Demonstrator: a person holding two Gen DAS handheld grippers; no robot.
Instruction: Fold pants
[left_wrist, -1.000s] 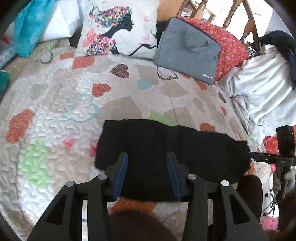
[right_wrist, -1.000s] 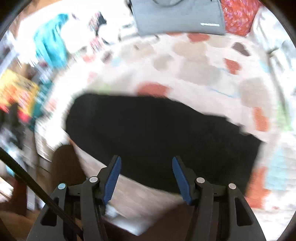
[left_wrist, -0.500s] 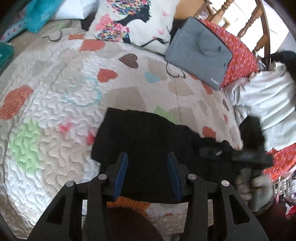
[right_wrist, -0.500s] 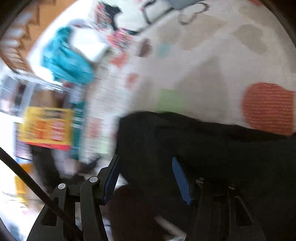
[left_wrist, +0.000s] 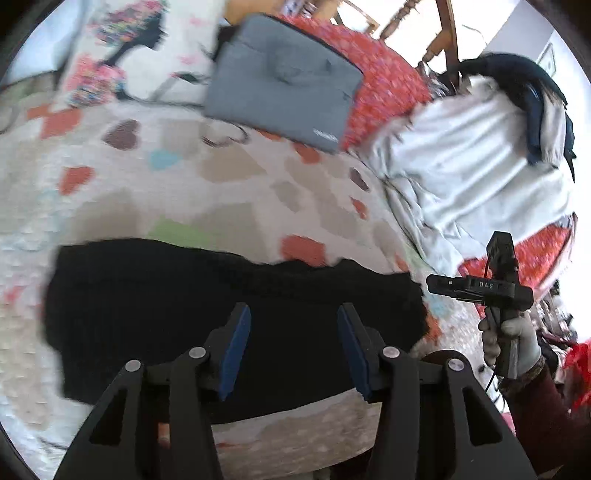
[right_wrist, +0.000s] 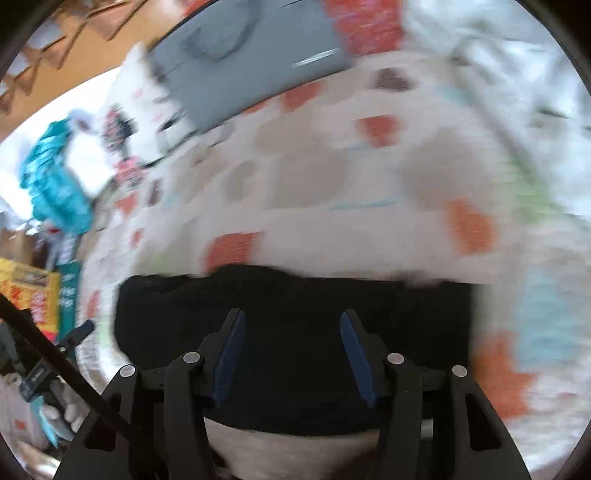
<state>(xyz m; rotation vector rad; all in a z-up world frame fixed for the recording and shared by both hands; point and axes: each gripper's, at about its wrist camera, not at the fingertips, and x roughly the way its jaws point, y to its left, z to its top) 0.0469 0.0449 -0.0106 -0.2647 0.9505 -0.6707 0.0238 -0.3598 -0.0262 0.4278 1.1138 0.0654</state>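
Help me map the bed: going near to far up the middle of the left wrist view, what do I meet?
Left gripper → black pants → heart quilt → grey bag

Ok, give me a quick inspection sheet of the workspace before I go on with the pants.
Surface: quilted bedspread with coloured hearts.
Job's things: black pants, lying flat in a folded rectangular strip.
Clutter: grey fabric laptop sleeve, white printed cushion, crumpled white cloth pile, teal fabric.
Grippers: left claw open above the pants, jaws just widened, nothing between them; right claw open, empty, over the pants.
Cables: thin black cable below the gloved hand.
Surroundings: wooden chair behind the bed; yellow box beside it.
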